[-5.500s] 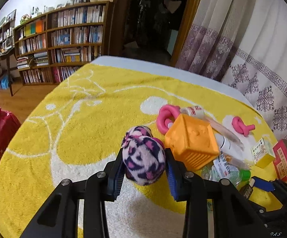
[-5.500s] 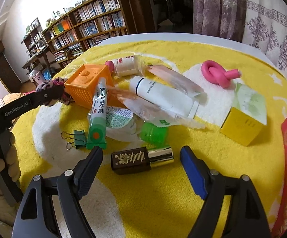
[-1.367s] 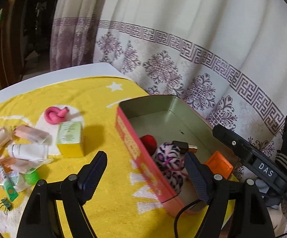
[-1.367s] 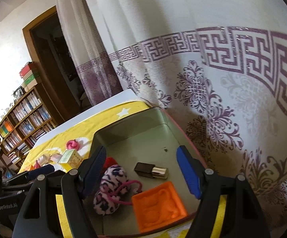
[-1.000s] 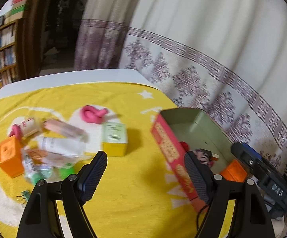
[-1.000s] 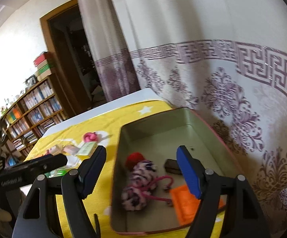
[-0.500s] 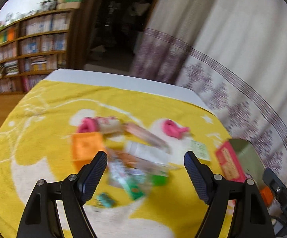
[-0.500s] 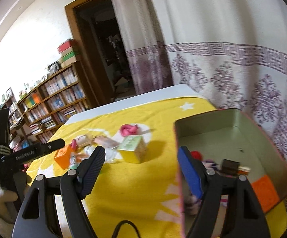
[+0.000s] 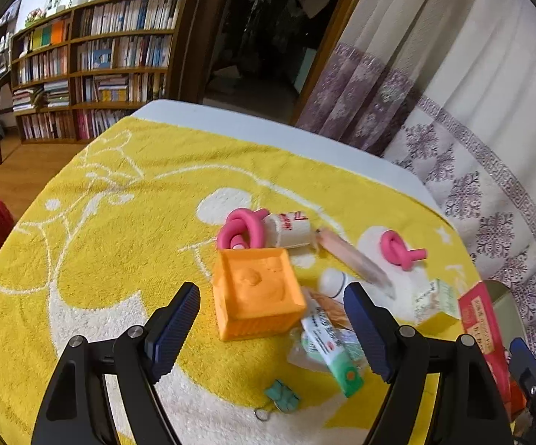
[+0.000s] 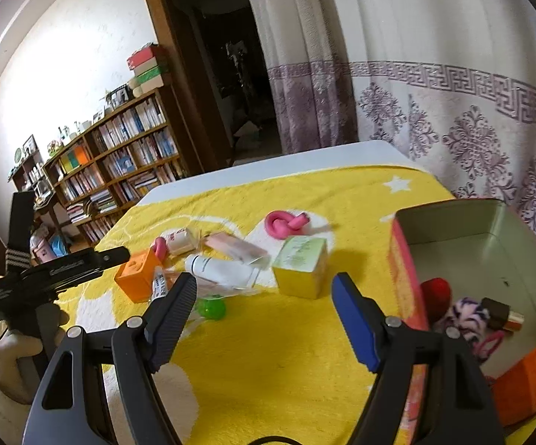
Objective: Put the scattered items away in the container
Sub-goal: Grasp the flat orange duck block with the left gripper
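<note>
Scattered items: orange moulded plastic cube (image 9: 258, 293) on the yellow-and-white towel (image 9: 119, 230) covering the bench; pink knotted rubber ring (image 9: 244, 228) touching its far side; second pink knot (image 10: 286, 223) well apart; yellow-and-green carton (image 10: 301, 267); white tube (image 10: 216, 267); green-capped tube (image 9: 333, 350); teal binder clip (image 9: 282, 398).
Container: red-sided metal tin (image 10: 453, 218) at the towel's right end.
Tin contents: pink-and-black spotted plush (image 10: 464, 315), red ball (image 10: 436, 291), dark brown bottle with gold cap (image 10: 501, 313), flat orange piece (image 10: 531, 374).
Left gripper (image 9: 271, 328): fingers wide apart, holding nothing, over the orange cube.
Right gripper (image 10: 264, 319): fingers wide apart, empty.
Hard to make out: items around the tubes blurred; tin cut off at the left view's edge.
</note>
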### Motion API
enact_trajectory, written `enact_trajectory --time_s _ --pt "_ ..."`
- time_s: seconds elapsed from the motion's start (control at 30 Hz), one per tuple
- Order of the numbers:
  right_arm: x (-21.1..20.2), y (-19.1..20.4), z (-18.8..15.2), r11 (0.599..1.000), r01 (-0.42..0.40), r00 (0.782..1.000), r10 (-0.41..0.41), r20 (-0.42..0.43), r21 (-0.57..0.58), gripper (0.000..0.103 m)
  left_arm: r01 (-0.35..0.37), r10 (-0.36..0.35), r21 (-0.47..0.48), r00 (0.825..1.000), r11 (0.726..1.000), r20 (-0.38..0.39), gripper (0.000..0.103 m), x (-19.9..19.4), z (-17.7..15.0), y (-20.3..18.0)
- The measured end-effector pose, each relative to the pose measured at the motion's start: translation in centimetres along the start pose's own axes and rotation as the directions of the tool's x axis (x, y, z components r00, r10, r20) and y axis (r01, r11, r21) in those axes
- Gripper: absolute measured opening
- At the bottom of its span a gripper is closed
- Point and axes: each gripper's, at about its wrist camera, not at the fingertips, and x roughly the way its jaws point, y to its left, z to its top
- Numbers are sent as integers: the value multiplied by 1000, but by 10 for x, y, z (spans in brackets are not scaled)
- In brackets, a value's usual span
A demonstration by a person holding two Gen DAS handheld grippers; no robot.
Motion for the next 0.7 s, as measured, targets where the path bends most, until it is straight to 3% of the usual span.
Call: enact_trajectory --time_s 0.27,0.47,0.63,0.67,0.7 --pt "16 7 -3 1000 -19 999 19 -32 -3 79 -42 41 -5 998 999 -47 82 26 11 -3" --pt "27 5 -2 1000 -27 998 27 -51 3 79 -121 122 29 990 992 -64 82 50 11 -6" --pt "36 4 -2 1000 -27 997 28 -72 7 79 -123 123 7 989 992 -81 81 63 8 6" --pt "38 4 -2 1000 -28 997 29 -76 8 79 -106 106 1 990 994 -93 78 65 8 8" --pt "40 4 -2 1000 -29 996 29 -80 8 79 -82 80 -10 991 997 -103 66 67 8 10"
